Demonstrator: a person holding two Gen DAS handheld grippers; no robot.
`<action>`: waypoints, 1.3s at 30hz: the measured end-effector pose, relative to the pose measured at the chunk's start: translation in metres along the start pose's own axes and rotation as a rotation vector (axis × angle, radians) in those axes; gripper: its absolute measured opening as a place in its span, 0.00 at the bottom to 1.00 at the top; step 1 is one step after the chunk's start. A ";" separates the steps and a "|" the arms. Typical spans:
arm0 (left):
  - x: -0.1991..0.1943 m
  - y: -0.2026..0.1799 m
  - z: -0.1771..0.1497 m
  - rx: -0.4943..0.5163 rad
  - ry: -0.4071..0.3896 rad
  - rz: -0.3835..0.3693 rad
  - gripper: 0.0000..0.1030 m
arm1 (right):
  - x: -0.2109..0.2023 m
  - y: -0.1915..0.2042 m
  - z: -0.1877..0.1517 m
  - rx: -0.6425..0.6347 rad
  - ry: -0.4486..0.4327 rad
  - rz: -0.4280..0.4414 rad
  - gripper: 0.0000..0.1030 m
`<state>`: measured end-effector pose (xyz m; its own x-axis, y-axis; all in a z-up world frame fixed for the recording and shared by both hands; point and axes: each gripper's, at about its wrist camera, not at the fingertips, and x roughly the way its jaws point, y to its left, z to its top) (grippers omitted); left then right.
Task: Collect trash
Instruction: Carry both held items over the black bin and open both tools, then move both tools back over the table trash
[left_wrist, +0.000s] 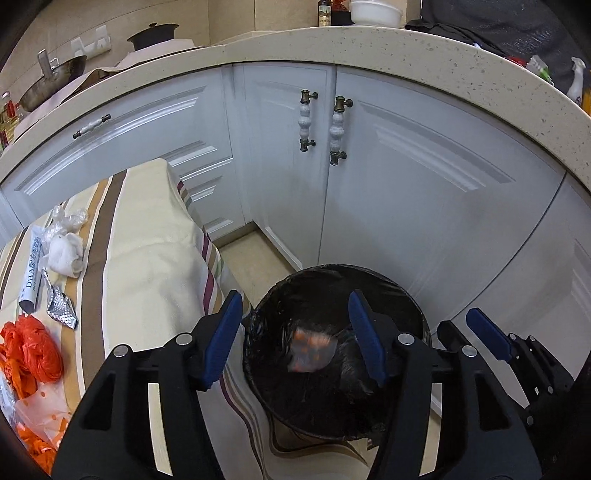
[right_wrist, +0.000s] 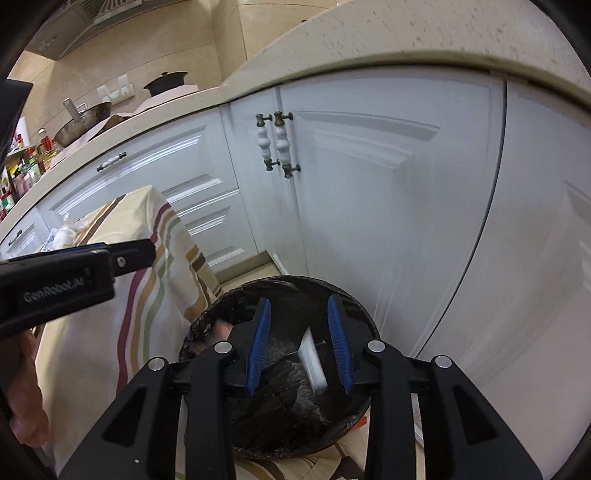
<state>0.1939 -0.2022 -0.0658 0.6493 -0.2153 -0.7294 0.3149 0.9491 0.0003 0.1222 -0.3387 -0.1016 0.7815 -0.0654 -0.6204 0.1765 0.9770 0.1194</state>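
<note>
Here both claws gape over the black-lined bin (left_wrist: 332, 369), one blurred orange-speckled clear wrapper (left_wrist: 310, 350) dropping.

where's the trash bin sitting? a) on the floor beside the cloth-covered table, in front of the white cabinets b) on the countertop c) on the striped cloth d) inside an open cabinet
a: the black-lined trash bin stands on the floor next to the draped striped tablecloth, with the closed white cabinet doors just behind it.
</note>
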 end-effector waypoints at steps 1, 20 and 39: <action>-0.001 0.001 0.000 0.001 -0.002 0.000 0.57 | -0.001 0.000 -0.001 0.003 0.001 0.001 0.34; -0.119 0.088 -0.048 -0.082 -0.192 0.104 0.64 | -0.067 0.080 0.005 -0.085 -0.078 0.123 0.47; -0.193 0.225 -0.153 -0.277 -0.181 0.405 0.64 | -0.089 0.230 -0.044 -0.346 -0.013 0.371 0.48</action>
<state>0.0330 0.0886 -0.0297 0.7980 0.1686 -0.5786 -0.1650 0.9845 0.0594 0.0669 -0.0991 -0.0533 0.7618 0.2984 -0.5750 -0.3215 0.9447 0.0644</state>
